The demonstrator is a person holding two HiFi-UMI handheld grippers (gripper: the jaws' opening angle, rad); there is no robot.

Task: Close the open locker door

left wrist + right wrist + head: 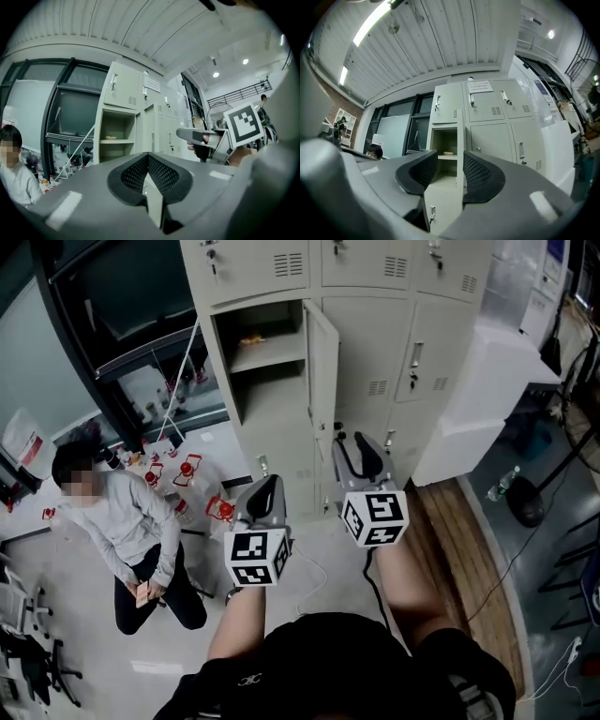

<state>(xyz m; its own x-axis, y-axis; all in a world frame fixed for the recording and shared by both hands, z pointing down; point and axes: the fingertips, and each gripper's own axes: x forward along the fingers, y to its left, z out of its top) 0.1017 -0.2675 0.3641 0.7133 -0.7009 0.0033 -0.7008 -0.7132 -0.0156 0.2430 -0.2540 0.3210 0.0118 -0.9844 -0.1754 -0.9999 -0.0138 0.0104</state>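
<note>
Basically nothing is done yet: the locker door [323,371] stands wide open, swung out edge-on toward the camera at 12 o'clock in the head view, and the compartment [267,362] with its shelf [269,352] is fully exposed

Right gripper [354,448] has its jaws apart with nothing pressed between them. In the right gripper view the door edge [461,140] shows through the gap at 12 o'clock, but it looks well ahead, with no contact

Left gripper [267,486] has its jaws together and empty, held at 7 o'clock of the right one, also short of the door

A person [122,521] sits on the floor at 9 o'clock, clear of the door's swing

Left to do, as I judge it: reach the door, push it toward 10 o'clock and press it flush
</note>
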